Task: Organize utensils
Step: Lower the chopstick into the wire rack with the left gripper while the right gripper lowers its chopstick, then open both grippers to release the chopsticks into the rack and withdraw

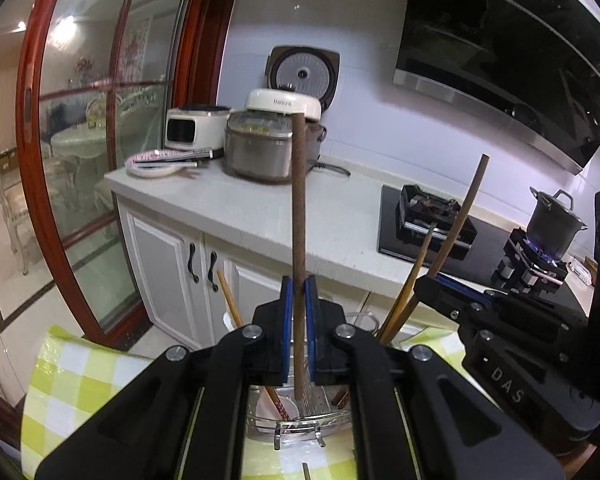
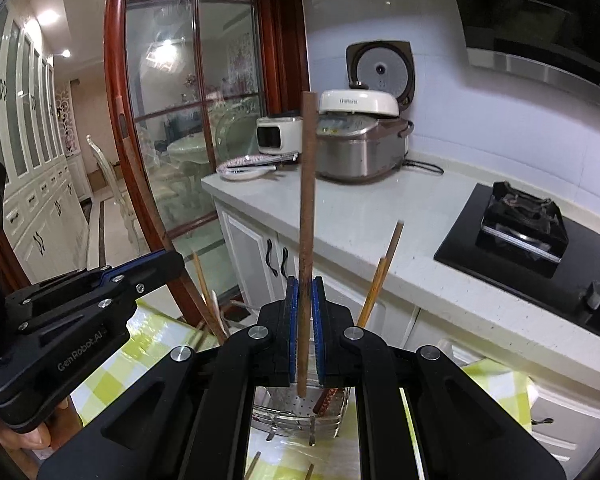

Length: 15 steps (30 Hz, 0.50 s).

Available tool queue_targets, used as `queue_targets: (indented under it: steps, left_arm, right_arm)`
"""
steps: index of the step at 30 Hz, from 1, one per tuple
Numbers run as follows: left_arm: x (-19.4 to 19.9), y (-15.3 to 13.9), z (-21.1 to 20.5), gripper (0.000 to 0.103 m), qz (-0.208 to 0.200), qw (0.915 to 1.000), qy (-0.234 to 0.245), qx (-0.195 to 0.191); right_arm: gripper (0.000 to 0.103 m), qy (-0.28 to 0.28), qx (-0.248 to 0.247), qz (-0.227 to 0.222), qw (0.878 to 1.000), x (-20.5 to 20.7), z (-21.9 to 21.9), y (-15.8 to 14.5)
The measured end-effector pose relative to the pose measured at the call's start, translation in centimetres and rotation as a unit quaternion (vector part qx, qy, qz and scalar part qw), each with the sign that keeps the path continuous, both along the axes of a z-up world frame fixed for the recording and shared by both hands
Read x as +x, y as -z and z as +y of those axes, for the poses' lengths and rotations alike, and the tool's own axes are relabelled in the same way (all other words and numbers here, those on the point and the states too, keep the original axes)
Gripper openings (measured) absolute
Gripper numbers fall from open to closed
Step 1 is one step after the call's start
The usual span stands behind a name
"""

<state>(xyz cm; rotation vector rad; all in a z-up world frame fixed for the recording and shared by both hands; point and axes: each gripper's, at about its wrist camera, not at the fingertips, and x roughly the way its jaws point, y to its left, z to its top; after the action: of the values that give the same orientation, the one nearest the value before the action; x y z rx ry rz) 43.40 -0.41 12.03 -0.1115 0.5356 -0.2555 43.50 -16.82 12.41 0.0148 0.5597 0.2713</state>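
Each gripper, left [image 1: 299, 312] and right [image 2: 305, 312], pinches one upright dark brown wooden chopstick [image 1: 299, 216]. Below stands a perforated steel utensil holder [image 2: 300, 410] on a wire stand, holding several tan chopsticks [image 1: 410, 284].

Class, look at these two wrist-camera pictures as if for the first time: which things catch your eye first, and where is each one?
First, the long dark brown chopstick standing upright, clamped in the left gripper above the perforated metal utensil drainer; the right gripper clamps a similar brown chopstick above it. Behind, on the white countertop, sits a silver rice cooker, and at far right a dark pot stands over a blue flame.
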Motion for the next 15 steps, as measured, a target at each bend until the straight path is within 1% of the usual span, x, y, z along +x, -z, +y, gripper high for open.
queue_targets:
  steps: [3,9,13,15]
  left_arm:
    - [0.7,1.1,-0.1,0.006,0.011,0.9999,0.001,0.000]
    - [1.5,2.9,0.1,0.007,0.028,0.9996,-0.001,-0.001]
    - [1.5,3.3,0.4,0.014,0.032,0.9995,-0.002,-0.001]
    - [1.3,3.3,0.6,0.021,0.031,0.9995,-0.002,-0.001]
  right_arm:
    - [0.009,0.000,-0.001,0.008,1.000,0.5,0.1,1.4]
    - [0.010,0.007,-0.007,0.020,1.000,0.8,0.0,3.1]
    - [0.010,0.011,-0.008,0.025,1.000,0.8,-0.2,3.6]
    - [0.010,0.017,-0.002,0.026,1.000,0.7,-0.7,3.6]
